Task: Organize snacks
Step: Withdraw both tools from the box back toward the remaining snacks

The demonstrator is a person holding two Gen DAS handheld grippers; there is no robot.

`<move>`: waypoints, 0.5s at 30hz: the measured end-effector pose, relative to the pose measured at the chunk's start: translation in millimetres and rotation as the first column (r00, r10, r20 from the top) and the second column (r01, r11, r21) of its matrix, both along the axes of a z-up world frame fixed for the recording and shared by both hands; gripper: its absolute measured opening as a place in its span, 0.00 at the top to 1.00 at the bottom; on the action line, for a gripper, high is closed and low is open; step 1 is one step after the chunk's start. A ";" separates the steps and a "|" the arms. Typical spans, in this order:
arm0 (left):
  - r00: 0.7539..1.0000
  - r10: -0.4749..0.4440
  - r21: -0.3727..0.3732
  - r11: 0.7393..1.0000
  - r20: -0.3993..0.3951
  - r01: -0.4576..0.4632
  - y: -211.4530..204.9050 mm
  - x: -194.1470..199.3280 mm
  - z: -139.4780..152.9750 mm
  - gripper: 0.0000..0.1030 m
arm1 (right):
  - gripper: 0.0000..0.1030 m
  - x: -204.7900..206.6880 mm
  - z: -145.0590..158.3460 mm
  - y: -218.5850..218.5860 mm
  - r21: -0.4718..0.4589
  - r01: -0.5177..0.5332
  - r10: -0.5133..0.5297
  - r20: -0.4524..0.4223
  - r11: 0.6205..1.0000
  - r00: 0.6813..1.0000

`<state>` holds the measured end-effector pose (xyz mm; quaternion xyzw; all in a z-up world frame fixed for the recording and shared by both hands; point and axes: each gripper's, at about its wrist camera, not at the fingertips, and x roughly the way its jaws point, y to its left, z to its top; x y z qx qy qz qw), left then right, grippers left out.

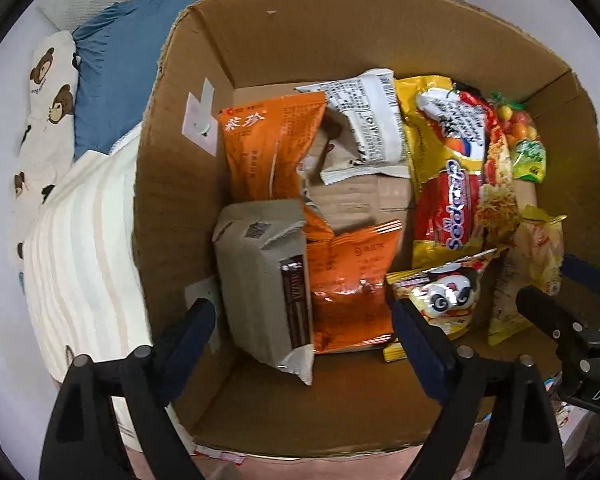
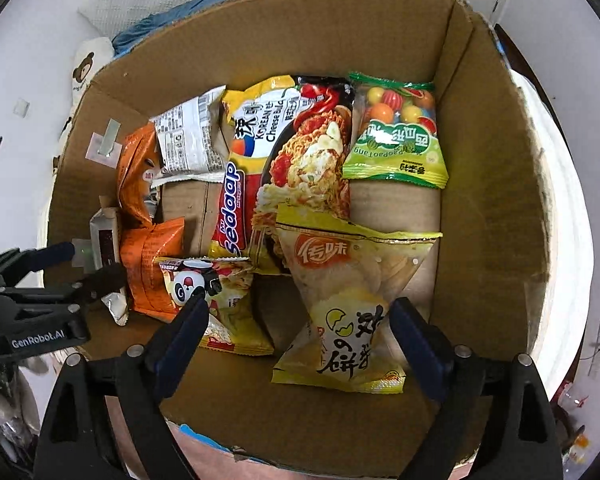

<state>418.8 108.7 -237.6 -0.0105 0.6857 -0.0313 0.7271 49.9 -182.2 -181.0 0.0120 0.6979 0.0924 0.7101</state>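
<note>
An open cardboard box holds several snack packs. My left gripper hangs open over its left side, and a grey carton and an orange packet lie between its fingers, untouched. Over the right side my right gripper is open, with a yellow chip bag lying loose between its fingers. A Sedaap noodle pack, a green candy bag, a panda packet, a white packet and a second orange packet rest on the bottom.
The box stands on a bed with a striped blanket, a blue cloth and a bear-print pillow to its left. Each gripper shows at the edge of the other's view, close beside it. Bare cardboard floor shows mid-box.
</note>
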 end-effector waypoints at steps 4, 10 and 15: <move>0.999 0.031 -0.002 1.000 0.036 -0.031 3.3 -9.2 2.0 0.12 | 0.09 -4.6 7.6 -1.4 -0.005 0.002 -0.002 0.017 1.000 1.000; 0.995 0.068 -0.033 0.997 0.077 -0.066 3.4 -25.6 10.4 0.12 | 0.09 -9.7 11.7 -5.7 -0.018 0.016 -0.015 0.040 1.000 0.999; 0.982 0.093 -0.031 0.996 0.167 -0.089 -0.6 -43.4 29.6 0.12 | 0.09 -17.2 21.3 -9.1 -0.025 0.029 -0.026 0.089 0.999 0.996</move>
